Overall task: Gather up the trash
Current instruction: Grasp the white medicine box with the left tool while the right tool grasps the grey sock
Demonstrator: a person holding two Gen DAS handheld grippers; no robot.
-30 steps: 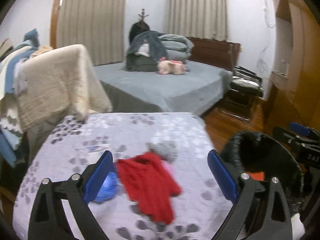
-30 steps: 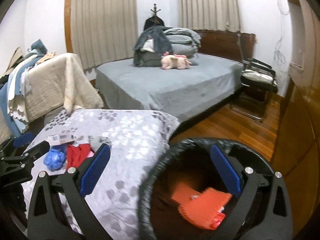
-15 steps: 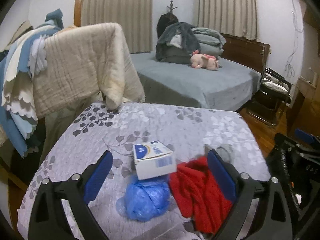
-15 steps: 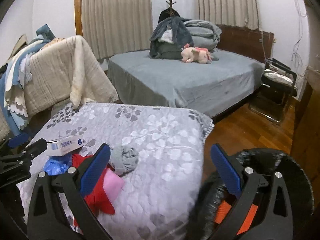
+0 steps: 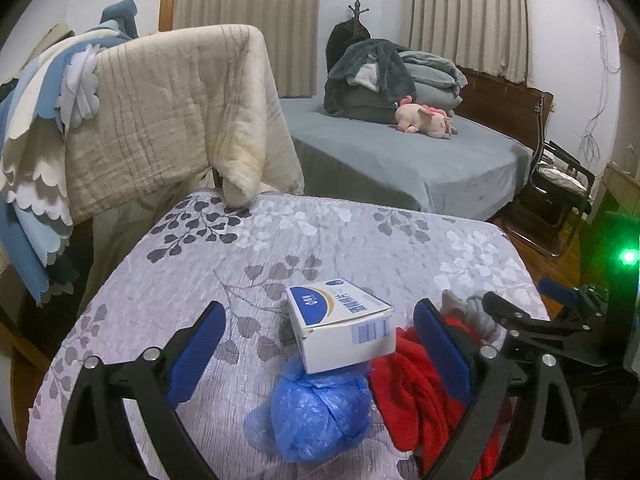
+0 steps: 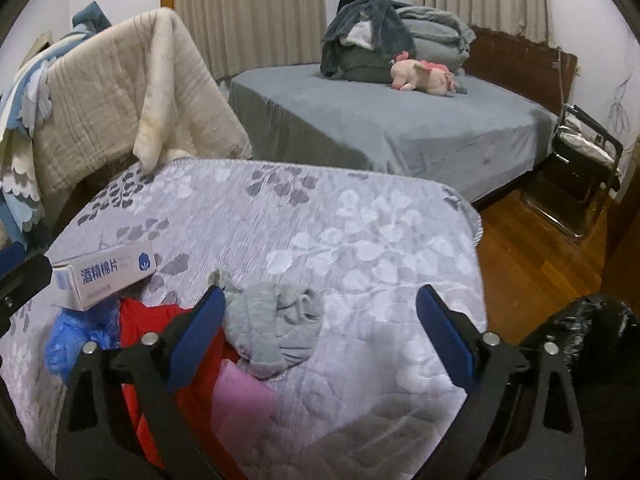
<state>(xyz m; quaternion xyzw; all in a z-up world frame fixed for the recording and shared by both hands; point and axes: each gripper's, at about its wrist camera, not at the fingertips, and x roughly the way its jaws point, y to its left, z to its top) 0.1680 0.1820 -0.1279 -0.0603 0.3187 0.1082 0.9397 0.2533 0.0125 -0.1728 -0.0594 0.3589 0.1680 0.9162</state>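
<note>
Both grippers have swung leftward off the black bin and down toward the clutter, so the white-and-blue cardboard box (image 5: 344,330), hidden a second ago, now sits in plain view between the blue pads of the left gripper (image 5: 320,344). Its jaws stand wide and grip nothing. That box rests tilted on a crumpled blue plastic bag (image 5: 316,412), which lies on the grey leaf-patterned quilted cover (image 5: 320,240) of the worktop. Just right of the bag, touching it, is a red knitted cloth (image 5: 416,396), partly behind the left gripper's right finger.

From the right wrist view, the right gripper (image 6: 320,340) hangs over a bunched grey sock-like cloth (image 6: 276,328) – its jaws are closing from wide, and the cloth lies between them near the left pad, not yet pressed. A flat pink piece (image 6: 244,400) lies under the grey cloth's near edge, beside the red cloth. The black bag-lined trash bin (image 6: 592,344) shows only at the lower right edge (its contents cannot be seen). Beyond the worktop stand a grey-covered bed (image 6: 400,128) and a pink plush toy (image 6: 424,76).
</note>
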